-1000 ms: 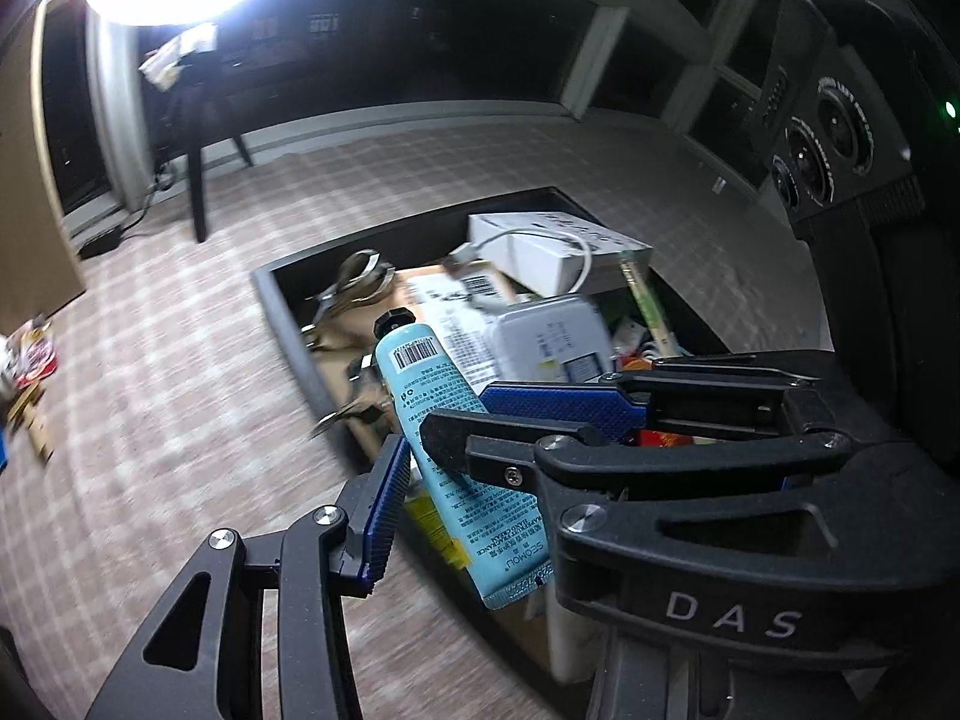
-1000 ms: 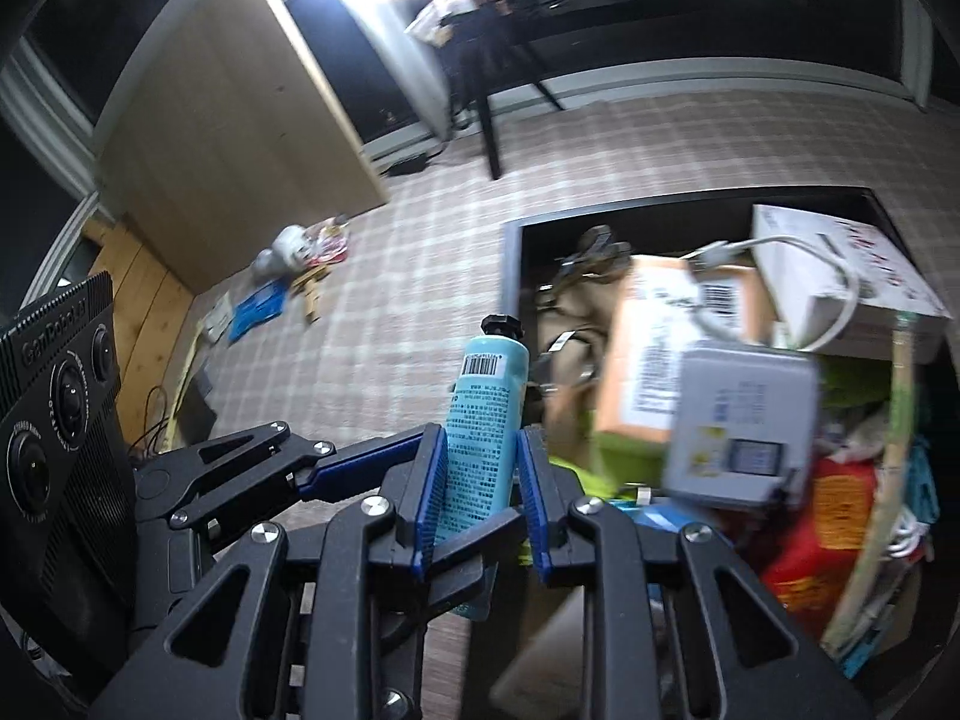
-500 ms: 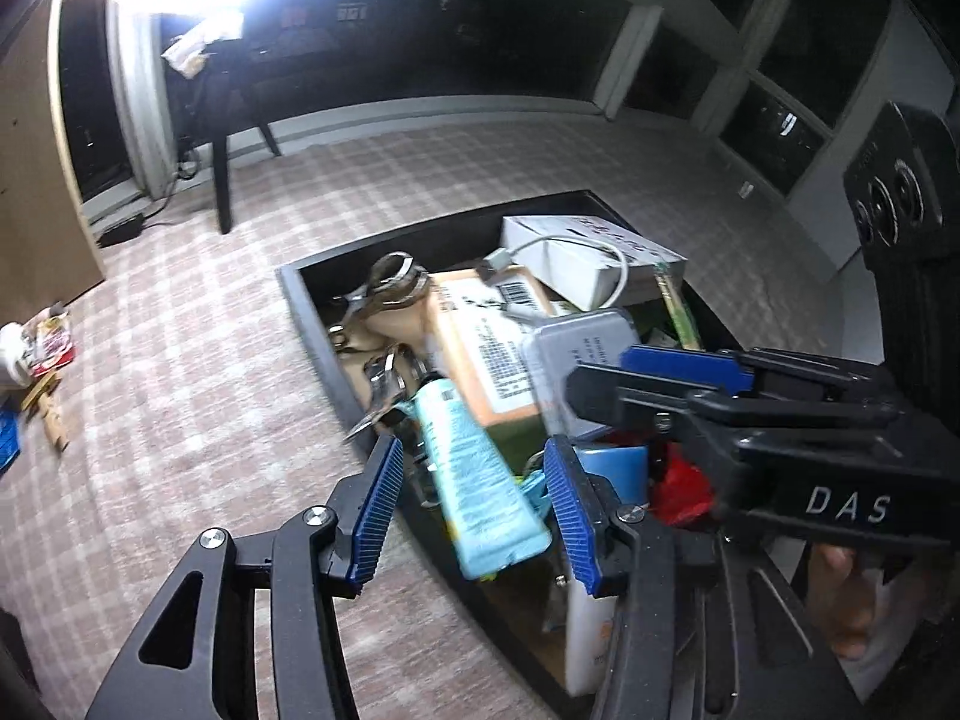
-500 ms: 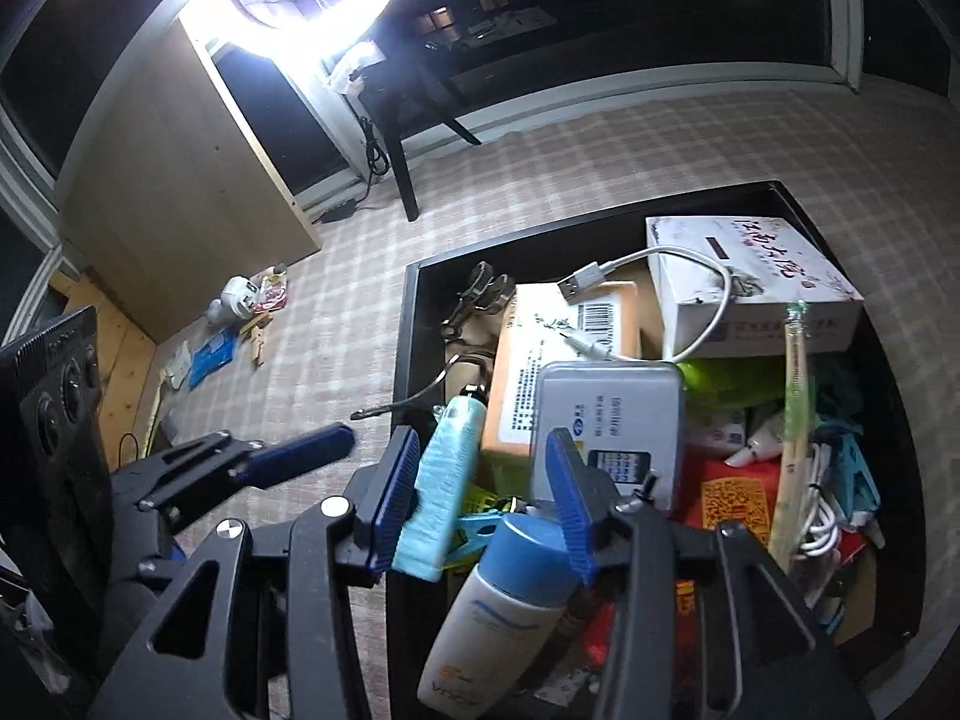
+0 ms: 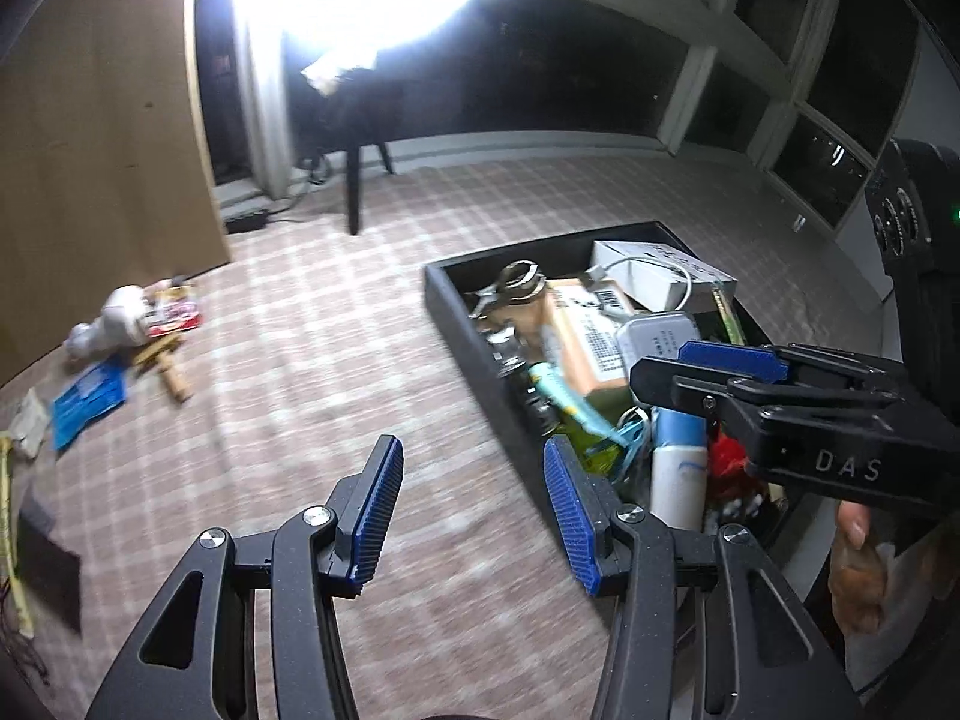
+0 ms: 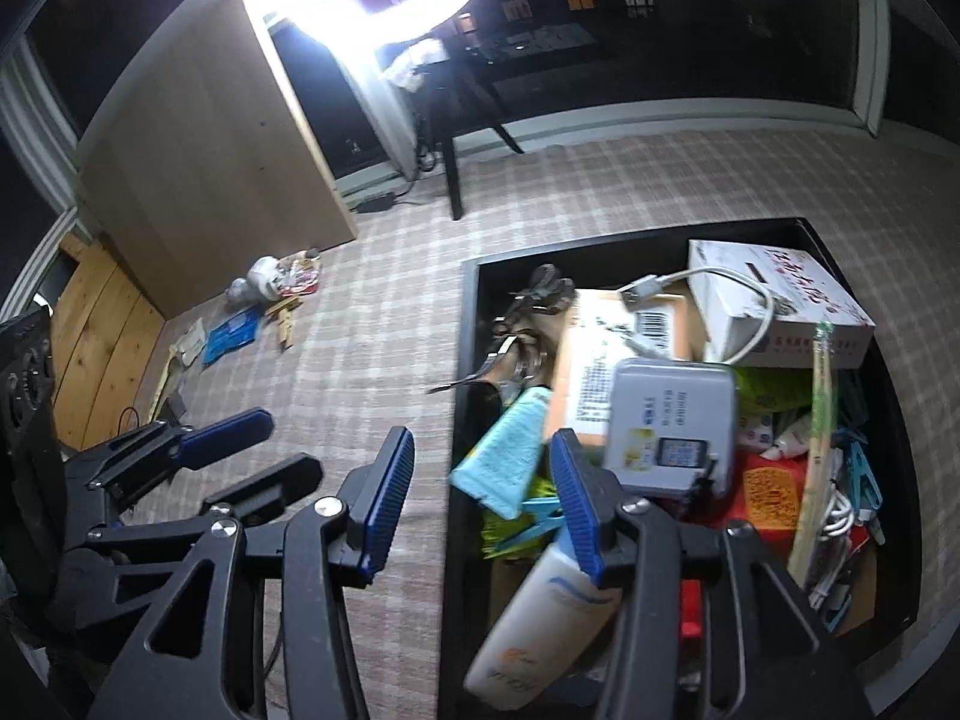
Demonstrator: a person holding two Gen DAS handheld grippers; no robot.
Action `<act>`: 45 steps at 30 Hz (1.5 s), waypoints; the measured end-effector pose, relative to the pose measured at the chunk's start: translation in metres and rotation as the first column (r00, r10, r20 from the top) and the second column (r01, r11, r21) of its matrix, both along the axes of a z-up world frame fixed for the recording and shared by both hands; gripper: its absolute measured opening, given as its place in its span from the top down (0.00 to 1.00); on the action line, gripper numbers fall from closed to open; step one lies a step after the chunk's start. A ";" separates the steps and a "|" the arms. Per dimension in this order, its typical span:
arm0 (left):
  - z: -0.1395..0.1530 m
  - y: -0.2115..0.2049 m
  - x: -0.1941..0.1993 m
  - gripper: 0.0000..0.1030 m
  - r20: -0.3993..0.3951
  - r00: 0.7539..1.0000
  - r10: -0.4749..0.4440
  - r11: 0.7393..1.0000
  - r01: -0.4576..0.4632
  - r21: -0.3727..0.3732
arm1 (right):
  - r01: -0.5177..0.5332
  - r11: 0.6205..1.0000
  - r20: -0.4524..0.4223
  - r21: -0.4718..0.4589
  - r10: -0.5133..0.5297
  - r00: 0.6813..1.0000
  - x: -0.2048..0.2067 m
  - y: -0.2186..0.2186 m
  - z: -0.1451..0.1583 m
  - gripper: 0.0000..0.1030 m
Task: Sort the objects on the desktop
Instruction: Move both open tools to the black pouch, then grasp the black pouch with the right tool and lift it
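Sorting looks to be between items: the teal tube [image 6: 510, 450] lies on its side in the near left corner of the black tray [image 6: 462, 324], propped on the clutter beside the orange parcel [image 6: 591, 354] and the grey tin [image 6: 672, 420], with a white bottle [image 6: 540, 624] just nearer. The right gripper [image 6: 483, 495] hangs over that corner with its jaws opening and nothing between the pads; the tube lies beyond them, untouched. The left gripper [image 5: 474, 507] is half open and empty above the checked cloth [image 5: 312, 360], left of the tray's wall. The loose things still to be sorted lie at the far left: a blue packet [image 5: 90, 396], a wooden clip [image 5: 171, 375], a white figure [image 5: 111, 321] and a red wrapper [image 5: 174, 315]. To do the next pick well, I would send the left gripper there, since it is already on that side, lower it with one jaw on each side of a single item, and close across the narrow width. The flat packet may slide, so coming in at a low angle to catch an edge seems wiser.
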State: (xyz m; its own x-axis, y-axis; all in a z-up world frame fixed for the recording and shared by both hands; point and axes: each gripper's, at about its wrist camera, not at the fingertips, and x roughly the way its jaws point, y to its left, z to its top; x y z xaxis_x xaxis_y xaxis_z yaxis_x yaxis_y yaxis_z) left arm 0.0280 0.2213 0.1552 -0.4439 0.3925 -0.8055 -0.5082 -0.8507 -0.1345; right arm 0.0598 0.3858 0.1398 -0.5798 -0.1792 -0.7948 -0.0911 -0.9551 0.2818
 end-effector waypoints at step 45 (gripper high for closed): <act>-0.119 -0.400 -0.030 0.50 0.247 0.708 0.661 0.733 -0.681 -0.009 | -0.683 0.730 0.136 0.023 0.674 0.726 -0.157 -0.423 -0.084 0.46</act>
State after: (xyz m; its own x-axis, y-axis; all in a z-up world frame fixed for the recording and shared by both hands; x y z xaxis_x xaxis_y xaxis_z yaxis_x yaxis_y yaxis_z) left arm -0.0022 -0.1785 0.0359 -0.4311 0.1249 -0.8936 0.2440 -0.9373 -0.2487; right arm -0.0968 -0.0368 0.0563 -0.2315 -0.4346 -0.8704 0.5624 -0.7898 0.2448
